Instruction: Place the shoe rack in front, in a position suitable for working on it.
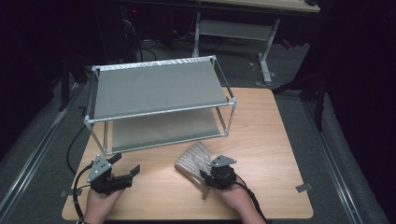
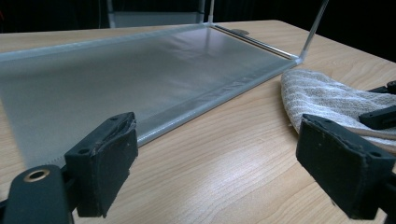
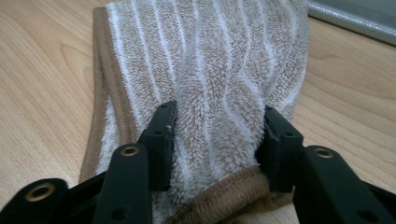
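on the wooden table (image 1: 261,140) the striped towel (image 1: 192,157) lies lengthwise toward the rack (image 1: 154,88)

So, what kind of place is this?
Probably a lab or workshop: a wooden table in a dark room, trailing floor cables, another desk frame behind, and a striped towel clamped in the right tool.

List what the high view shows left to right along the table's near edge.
left gripper, fingers apart → striped towel → right gripper, fingers shut on the towel's near end.
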The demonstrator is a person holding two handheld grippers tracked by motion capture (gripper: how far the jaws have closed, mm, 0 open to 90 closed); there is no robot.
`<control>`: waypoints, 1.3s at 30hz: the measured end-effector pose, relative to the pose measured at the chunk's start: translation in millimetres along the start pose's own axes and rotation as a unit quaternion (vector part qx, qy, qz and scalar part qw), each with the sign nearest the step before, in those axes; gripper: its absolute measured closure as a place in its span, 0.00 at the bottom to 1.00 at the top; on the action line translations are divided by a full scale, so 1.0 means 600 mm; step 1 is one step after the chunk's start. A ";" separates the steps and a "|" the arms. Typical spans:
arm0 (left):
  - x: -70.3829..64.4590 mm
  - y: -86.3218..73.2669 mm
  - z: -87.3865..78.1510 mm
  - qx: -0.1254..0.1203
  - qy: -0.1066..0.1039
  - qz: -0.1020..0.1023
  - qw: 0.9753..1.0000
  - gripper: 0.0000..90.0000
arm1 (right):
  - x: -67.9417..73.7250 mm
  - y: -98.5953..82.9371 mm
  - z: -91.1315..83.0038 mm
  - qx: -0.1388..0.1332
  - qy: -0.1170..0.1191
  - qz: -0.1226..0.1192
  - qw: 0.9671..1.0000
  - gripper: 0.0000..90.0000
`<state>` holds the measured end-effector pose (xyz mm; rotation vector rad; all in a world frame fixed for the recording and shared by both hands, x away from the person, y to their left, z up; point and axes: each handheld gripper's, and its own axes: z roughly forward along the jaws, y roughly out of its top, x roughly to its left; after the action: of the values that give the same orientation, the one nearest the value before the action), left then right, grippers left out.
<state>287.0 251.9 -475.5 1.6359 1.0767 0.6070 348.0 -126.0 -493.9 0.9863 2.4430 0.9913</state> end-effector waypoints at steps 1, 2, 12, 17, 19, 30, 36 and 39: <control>0.000 0.000 0.000 0.000 -0.002 -0.002 1.000 0.15 | 0.001 -0.001 0.000 -0.002 -0.001 -0.001 1.000 0.63; 0.000 0.000 0.000 0.000 -0.002 -0.001 1.000 0.15 | 0.003 -0.001 -0.001 -0.003 -0.002 -0.002 1.000 0.65; 0.000 -0.001 0.004 0.011 -0.008 0.003 1.000 0.15 | -0.018 -0.002 -0.053 -0.047 -0.032 -0.003 0.998 0.70; -0.001 -0.002 0.005 0.013 -0.007 0.006 1.000 0.14 | -0.074 -0.029 -0.124 -0.067 -0.090 0.031 0.993 0.69; -0.002 -0.002 0.006 0.014 -0.007 0.005 1.000 0.14 | -0.095 -0.050 -0.150 -0.067 -0.116 0.048 0.990 0.68; 0.002 0.001 0.010 0.025 0.010 0.004 1.000 0.17 | -0.155 -0.152 -0.147 -0.018 -0.153 0.144 0.978 0.59; 0.029 0.043 -0.027 0.002 0.068 -0.010 0.998 0.20 | -0.154 -0.148 -0.170 -0.053 -0.189 0.141 0.970 0.24; 0.040 0.055 -0.037 -0.001 0.087 -0.006 0.996 0.20 | -0.152 -0.146 -0.192 -0.087 -0.191 0.143 0.967 0.22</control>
<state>292.0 281.5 -440.2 1.5966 1.2104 0.7531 310.9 -291.4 -471.0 1.3517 1.9041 0.9756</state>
